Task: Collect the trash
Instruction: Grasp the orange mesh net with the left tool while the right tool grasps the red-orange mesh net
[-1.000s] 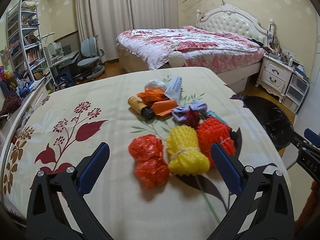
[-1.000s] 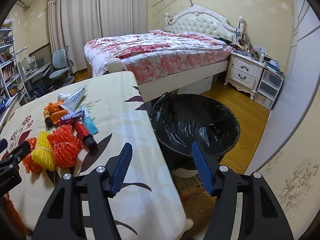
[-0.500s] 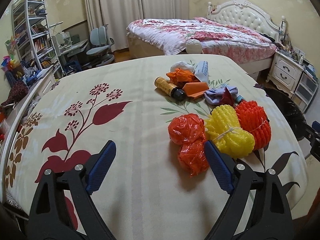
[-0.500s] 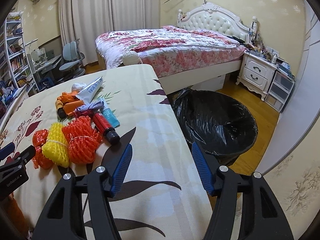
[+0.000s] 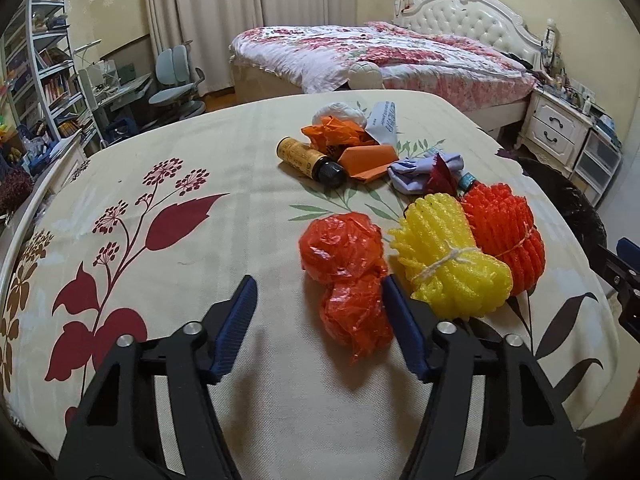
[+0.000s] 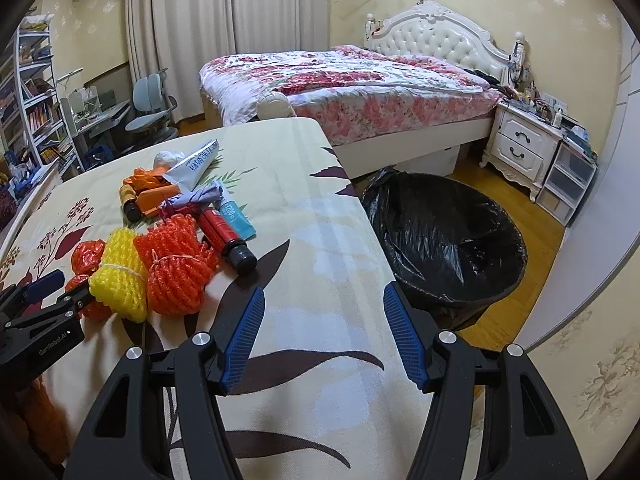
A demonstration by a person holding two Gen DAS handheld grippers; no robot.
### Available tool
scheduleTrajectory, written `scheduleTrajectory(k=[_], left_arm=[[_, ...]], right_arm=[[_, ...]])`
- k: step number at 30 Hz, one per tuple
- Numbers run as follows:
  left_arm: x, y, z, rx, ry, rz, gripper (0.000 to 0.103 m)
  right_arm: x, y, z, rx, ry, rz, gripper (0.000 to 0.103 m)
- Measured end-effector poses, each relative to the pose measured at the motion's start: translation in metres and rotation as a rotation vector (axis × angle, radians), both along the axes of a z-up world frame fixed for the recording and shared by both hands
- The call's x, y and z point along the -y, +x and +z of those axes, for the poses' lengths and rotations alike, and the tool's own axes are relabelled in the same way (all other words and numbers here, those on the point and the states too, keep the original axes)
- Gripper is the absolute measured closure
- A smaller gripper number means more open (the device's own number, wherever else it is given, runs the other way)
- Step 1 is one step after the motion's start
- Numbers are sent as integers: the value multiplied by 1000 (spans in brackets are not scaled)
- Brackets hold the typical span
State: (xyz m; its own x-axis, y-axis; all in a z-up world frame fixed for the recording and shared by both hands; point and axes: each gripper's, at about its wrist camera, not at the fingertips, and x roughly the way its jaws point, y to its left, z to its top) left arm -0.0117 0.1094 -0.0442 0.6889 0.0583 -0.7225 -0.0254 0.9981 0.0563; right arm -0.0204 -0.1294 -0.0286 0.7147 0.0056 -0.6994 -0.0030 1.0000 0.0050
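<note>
Trash lies in a heap on the table [image 5: 200,216]: a crumpled orange-red plastic bag [image 5: 346,276], a yellow foam net [image 5: 450,260], an orange foam net [image 5: 506,232], a brown bottle [image 5: 308,158], orange paper [image 5: 368,156], a purple wrapper [image 5: 420,168] and a white tube [image 5: 384,120]. My left gripper [image 5: 320,300] is open, low over the table, its right finger beside the orange-red bag. My right gripper [image 6: 324,316] is open and empty over the table's right edge. The black-lined trash bin [image 6: 444,236] stands on the floor to the right. A red bottle [image 6: 226,236] lies by the nets.
A bed [image 6: 360,88] stands behind the table, a white nightstand [image 6: 524,148] and drawers at the right. Shelves [image 5: 44,80], a desk and a chair [image 5: 176,80] are at the back left. The table's left part bears a red flower print.
My left gripper has moved left and closer to the table, so the trash heap now lies to its right. My right gripper has swung left, over the table edge.
</note>
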Motion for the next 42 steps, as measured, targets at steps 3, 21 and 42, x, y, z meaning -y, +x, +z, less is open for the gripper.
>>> scheduleTrajectory(k=[3, 21, 42], left_arm=[[1, -2, 0, 11, 4, -9, 65], [-37, -16, 6, 22, -68, 51, 79], [-58, -20, 9, 41, -100, 95, 81]], right_arm=[[-5, -2, 0, 4, 5, 14, 42], [-53, 7, 13, 24, 36, 162, 42], [-82, 25, -2, -38, 33, 244, 64]])
